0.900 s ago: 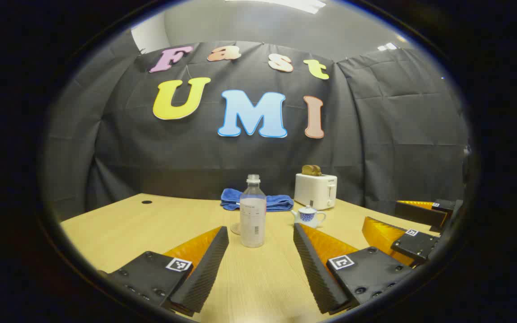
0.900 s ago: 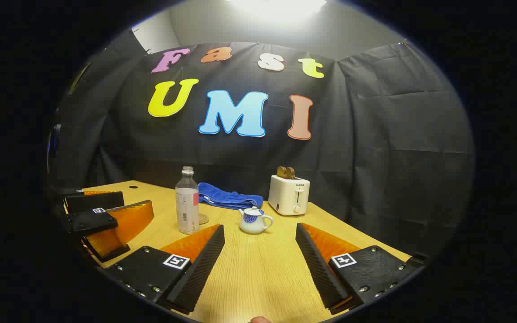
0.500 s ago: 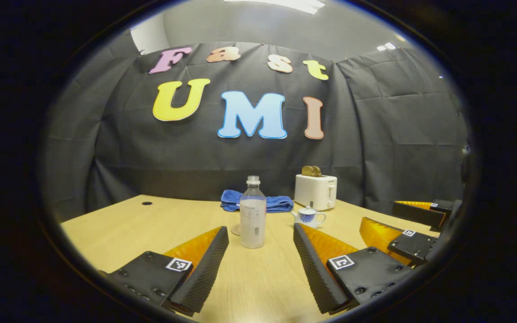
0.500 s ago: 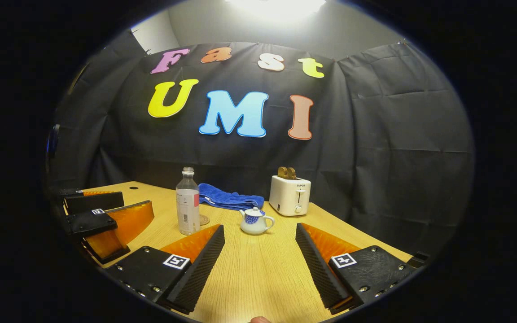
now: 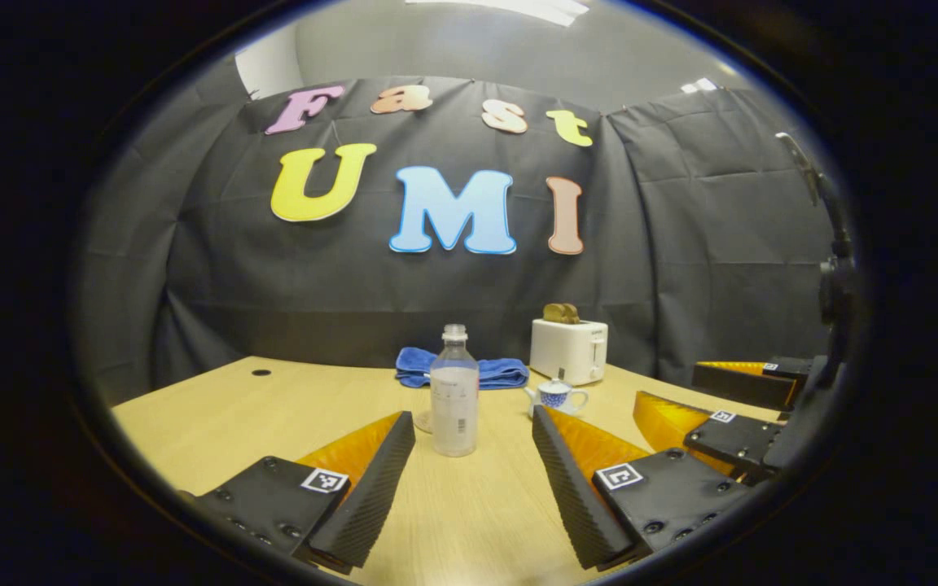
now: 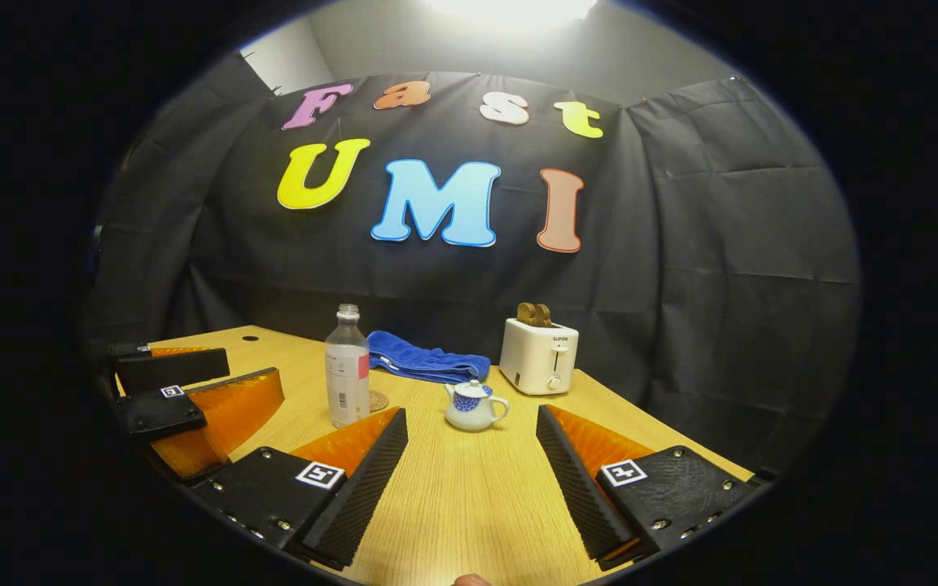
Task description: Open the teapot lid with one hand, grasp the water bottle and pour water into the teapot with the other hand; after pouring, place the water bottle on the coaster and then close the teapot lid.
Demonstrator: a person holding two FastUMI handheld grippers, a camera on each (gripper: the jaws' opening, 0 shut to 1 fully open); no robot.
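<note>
Hovering low over table (image 5: 216, 415) | L tongs (image 5: 473, 480) wide open, empty | R tongs (image 6: 469, 476) same

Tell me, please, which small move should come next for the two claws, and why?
Probably bring the right claw forward to the teapot to take its lid, which is on. Both claws are open and hold nothing. The teapot stands ahead of the right claw, while the water bottle stands upright between the left claw's fingers, farther on, ready for that hand afterwards.
</note>
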